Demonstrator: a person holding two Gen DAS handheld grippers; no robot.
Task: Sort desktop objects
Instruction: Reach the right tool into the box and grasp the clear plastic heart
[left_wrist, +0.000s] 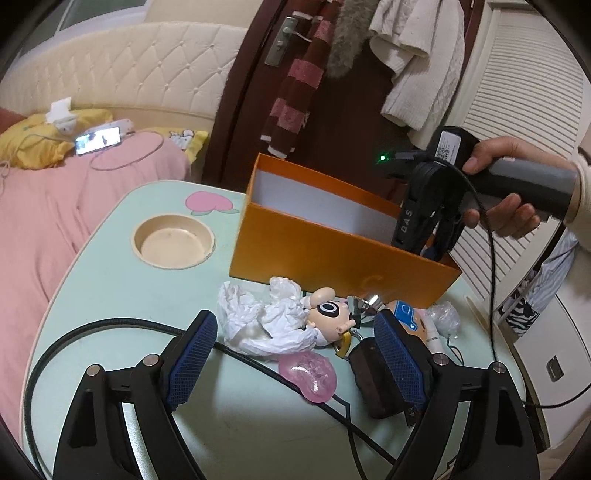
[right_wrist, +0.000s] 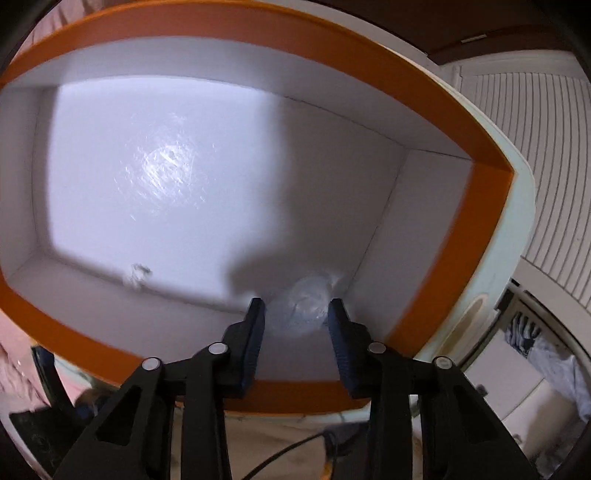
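Inside the orange box (right_wrist: 436, 266), a clear plastic wrapper (right_wrist: 304, 306) lies between the right gripper's (right_wrist: 296, 321) parted jaws.

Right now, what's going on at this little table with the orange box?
A person is sorting clutter into the orange box. The right gripper is lowered inside it, jaws apart around a clear plastic wad on the white floor; whether they touch it is unclear. The left gripper hovers open over the table, above crumpled tissue, a cartoon figurine and a pink plastic piece.

The mint table (left_wrist: 103, 288) carries an orange box (left_wrist: 332, 254), crumpled tissue (left_wrist: 258, 325), doll (left_wrist: 328, 314) and pink pouch (left_wrist: 310, 374).
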